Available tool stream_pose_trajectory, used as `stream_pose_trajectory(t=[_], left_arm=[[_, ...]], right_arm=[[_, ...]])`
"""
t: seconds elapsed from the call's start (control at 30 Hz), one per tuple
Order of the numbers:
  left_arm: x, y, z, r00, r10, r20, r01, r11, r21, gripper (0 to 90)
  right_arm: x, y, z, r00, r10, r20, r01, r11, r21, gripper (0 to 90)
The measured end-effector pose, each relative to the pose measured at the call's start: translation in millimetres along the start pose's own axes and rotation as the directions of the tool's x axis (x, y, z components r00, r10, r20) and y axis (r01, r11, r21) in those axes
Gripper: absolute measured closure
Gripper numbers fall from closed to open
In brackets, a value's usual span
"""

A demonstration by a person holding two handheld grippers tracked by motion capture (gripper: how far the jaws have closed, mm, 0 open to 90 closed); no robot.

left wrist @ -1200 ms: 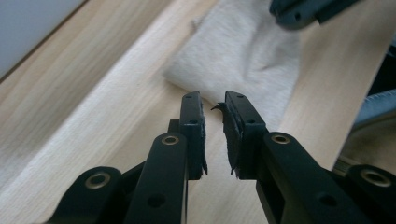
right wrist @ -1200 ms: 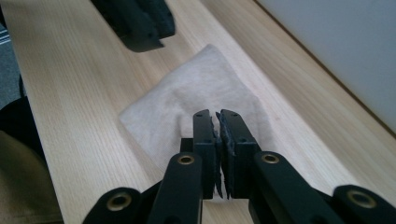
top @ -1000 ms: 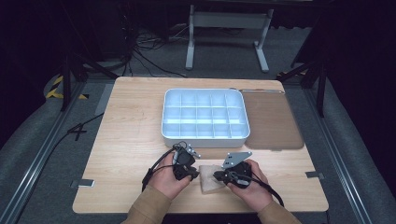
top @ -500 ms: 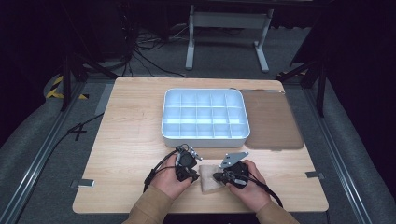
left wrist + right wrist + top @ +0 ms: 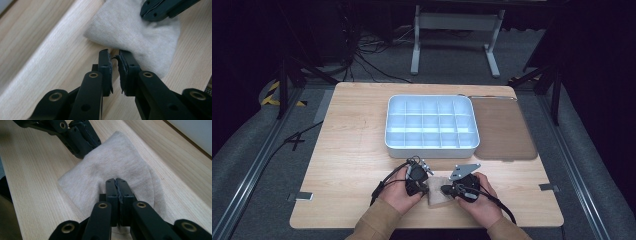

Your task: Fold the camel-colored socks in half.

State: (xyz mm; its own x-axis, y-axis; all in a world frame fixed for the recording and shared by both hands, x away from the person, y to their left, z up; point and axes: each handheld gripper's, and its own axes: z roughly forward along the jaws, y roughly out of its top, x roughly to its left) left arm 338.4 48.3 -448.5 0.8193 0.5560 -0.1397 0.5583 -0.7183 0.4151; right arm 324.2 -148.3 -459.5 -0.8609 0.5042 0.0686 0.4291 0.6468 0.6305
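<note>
We have a small folded beige knit cloth (image 5: 438,196) lying on the near edge of the pale wooden table (image 5: 352,150), right between our two hands and well short of the white plastic compartment tray (image 5: 430,125) that sits farther off at the middle, with a brown mat (image 5: 504,130) to its right

Our right gripper (image 5: 116,182) has its jaws pressed together with a fold of the cloth pinched between the pads, so that side looks held. Our left gripper (image 5: 114,58) is another matter — its jaws stand a narrow gap apart at the cloth's edge; the fabric touches the tip of one jaw, and we see nothing actually clamped between them

The main risk, as we judge it, is that the left jaws close on air or on a single thin layer. The cloth lies flat on the wood, so the tips may skate over the edge instead of getting under it; a lift would then leave the piece hanging from the right side alone, and the fold would fall open

A second risk is the right pinch itself — it seems to bite only a small ridge of soft knit, which could slide out if the hands pull apart too hard

Lastly, the two grippers work very near each other, so a careless turn could knock their jaws together and drag the cloth off the near edge
</note>
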Motion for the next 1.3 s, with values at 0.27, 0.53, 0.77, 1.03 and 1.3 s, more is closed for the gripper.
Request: stream_pose_trajectory(t=[0.27, 0.53, 0.77, 1.03, 1.3], left_arm=[[-8.6, 6.9, -6.8, 0.9974, 0.072, 0.007, -0.071, 0.9961, -0.052, 80.1], [-22.9, 12.4, -8.7, 0.9910, 0.134, 0.004, -0.133, 0.9880, -0.078, 80.0], [-22.9, 12.3, -9.3, 0.9902, 0.140, -0.002, -0.139, 0.9873, -0.076, 79.8], [-15.4, 8.9, -15.3, 0.9922, 0.122, 0.027, -0.120, 0.9907, -0.064, 79.3], [-13.4, 8.3, -16.9, 0.9922, 0.120, 0.032, -0.119, 0.9913, -0.057, 79.0]], right_arm=[[1.3, -1.0, -0.8, 1.0000, -0.007, -0.005, 0.007, 1.000, 0.001, 89.1], [6.7, 0.5, 0.3, 0.9996, 0.003, -0.030, -0.003, 1.000, 0.006, 88.9], [10.5, 1.8, 1.0, 0.9998, -0.015, -0.010, 0.015, 1.000, 0.008, 88.9], [10.9, 2.7, -6.7, 0.9998, -0.018, -0.010, 0.018, 1.000, -0.013, 85.9], [-2.7, -1.0, -43.7, 0.9985, 0.018, 0.052, -0.015, 0.998, -0.056, 86.7]])
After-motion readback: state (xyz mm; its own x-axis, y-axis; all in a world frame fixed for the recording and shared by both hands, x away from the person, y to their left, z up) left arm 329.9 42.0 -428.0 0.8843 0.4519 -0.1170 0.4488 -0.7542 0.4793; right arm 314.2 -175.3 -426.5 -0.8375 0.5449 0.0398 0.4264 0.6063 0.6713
